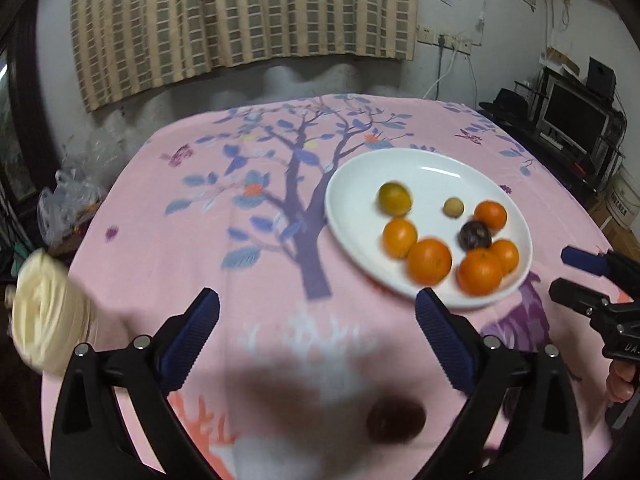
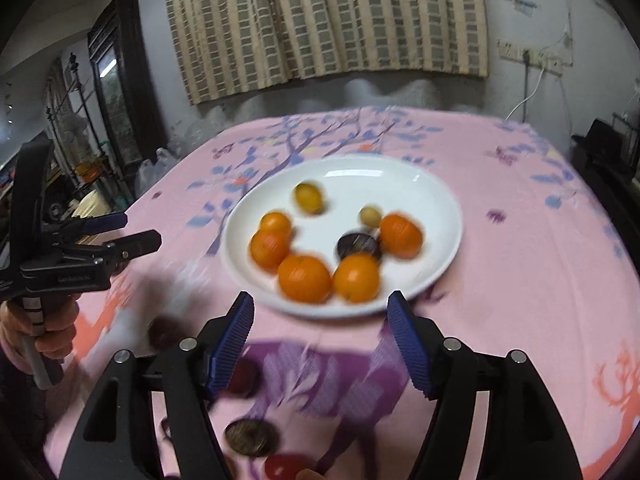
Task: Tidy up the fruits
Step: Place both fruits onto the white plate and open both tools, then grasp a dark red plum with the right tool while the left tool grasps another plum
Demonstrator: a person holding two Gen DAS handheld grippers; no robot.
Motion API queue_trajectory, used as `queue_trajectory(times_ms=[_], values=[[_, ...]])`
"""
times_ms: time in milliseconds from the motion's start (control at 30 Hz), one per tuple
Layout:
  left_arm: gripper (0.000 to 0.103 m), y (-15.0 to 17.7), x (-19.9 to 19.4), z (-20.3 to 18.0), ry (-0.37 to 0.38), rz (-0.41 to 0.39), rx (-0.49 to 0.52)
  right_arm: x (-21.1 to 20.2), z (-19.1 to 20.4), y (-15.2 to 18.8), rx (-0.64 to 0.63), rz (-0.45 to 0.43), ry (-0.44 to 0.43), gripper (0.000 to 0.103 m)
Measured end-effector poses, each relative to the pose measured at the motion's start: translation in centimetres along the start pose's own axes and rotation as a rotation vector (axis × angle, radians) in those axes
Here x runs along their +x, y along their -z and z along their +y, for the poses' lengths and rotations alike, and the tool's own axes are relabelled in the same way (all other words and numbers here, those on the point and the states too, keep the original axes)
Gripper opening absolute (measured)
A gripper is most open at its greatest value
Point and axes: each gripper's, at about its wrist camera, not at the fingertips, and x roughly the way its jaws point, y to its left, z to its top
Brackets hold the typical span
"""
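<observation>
Fruits: oranges [image 2: 305, 279] and others sit gathered on the white plate [image 2: 444, 216]; dark ones [image 1: 395, 419] lie on the counter near it, uncollected. Left claw [image 1: 318, 338] and right claw [image 2: 322, 344] are both spread, empty.

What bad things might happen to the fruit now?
1. The round fruits on the white plate look blurred, perhaps rolling; the yellow-green citrus might roll around.
2. Dark round fruits lie on the pink cloth near the table's front edge; the brown one might get knocked off.
3. The open right gripper hangs near the plate rim and might bump it.
</observation>
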Motion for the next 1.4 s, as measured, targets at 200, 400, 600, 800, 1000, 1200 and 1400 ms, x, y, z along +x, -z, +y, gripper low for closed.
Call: queue_trajectory(times_ms=[200, 400, 600, 800, 1000, 1200, 1400], values=[[0.096, 5.0, -0.1, 2.9, -0.012, 0.061, -0.105, 1.7, 3.8, 3.2, -0.108, 0.097, -0.022, 0.070], [0.096, 6.0, -0.6, 4.3, -0.013, 0.074, -0.158, 2.2, 5.7, 3.7, -0.128, 0.115, -0.042, 0.069], [0.096, 6.0, -1.5, 4.6, -0.006, 0.059, -0.175, 3.6, 6.3, 3.8, -0.113, 0.152, -0.048, 0.060], [0.096, 5.8, -1.8, 4.7, -0.002, 0.054, -0.179, 5.0, 6.4, 3.9, -0.112, 0.190, -0.038, 0.045], [0.096, 6.0, -1.6, 4.6, 0.012, 0.062, -0.183, 4.5, 5.7, 3.6, -0.064, 0.178, -0.071, 0.039], [0.081, 6.4, -1.7, 1.0, 0.128, 0.044, -0.054, 2.5, 4.3, 2.8, -0.003, 0.119, -0.080, 0.039], [0.062, 7.1, -0.6, -3.0, 0.160, 0.062, 0.095, 1.7, 3.8, 2.4, 0.015, 0.103, -0.085, 0.039]])
